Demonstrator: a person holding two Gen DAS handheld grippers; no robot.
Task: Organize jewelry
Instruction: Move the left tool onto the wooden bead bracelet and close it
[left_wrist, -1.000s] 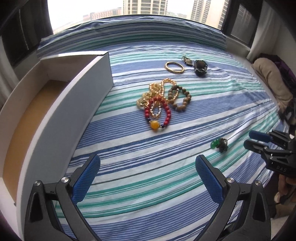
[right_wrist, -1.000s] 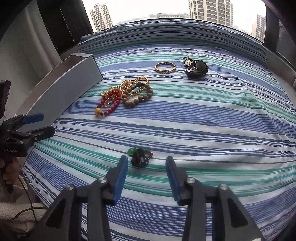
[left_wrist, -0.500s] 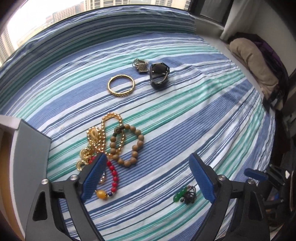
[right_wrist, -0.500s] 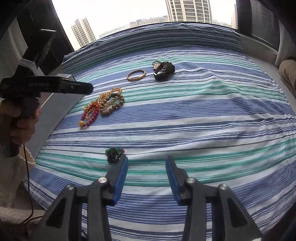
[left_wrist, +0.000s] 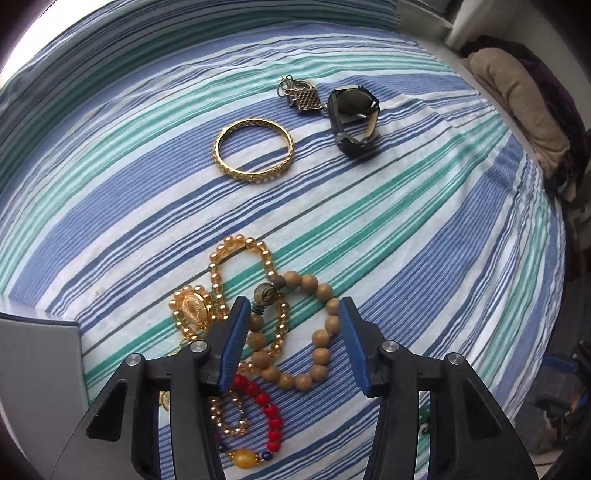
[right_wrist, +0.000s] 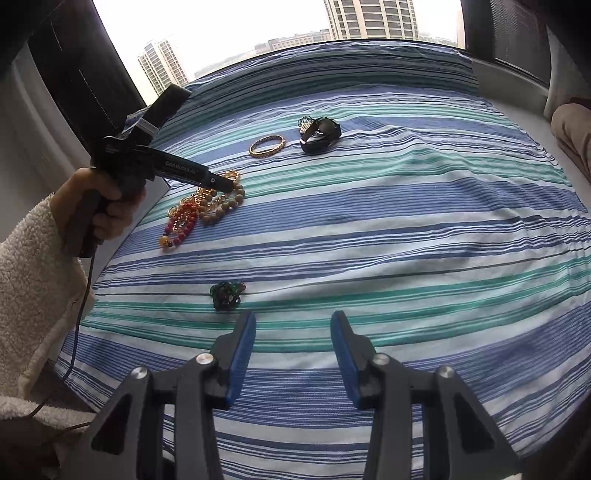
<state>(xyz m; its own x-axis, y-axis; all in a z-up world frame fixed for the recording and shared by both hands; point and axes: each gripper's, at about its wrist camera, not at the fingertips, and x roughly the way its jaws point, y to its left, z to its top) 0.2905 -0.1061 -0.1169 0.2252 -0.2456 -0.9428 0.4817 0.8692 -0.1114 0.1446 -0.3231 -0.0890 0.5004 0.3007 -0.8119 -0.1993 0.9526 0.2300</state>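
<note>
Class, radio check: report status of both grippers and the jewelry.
Left gripper open, over wooden bead bracelet in tangled pile. Right gripper open, empty, short of green trinket. Gold bangle, watch untouched.

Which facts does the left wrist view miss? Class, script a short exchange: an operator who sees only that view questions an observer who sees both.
Operator: My left gripper is open over the wooden bead bracelet. Is the other one free?
Observer: Yes. The right gripper is open and holds nothing.
Operator: Something green peeks out behind my right finger. What is it?
Observer: A small green and dark tangle. It lies alone on the striped sheet, just ahead of the right gripper's left finger and well apart from the bracelet.
</note>
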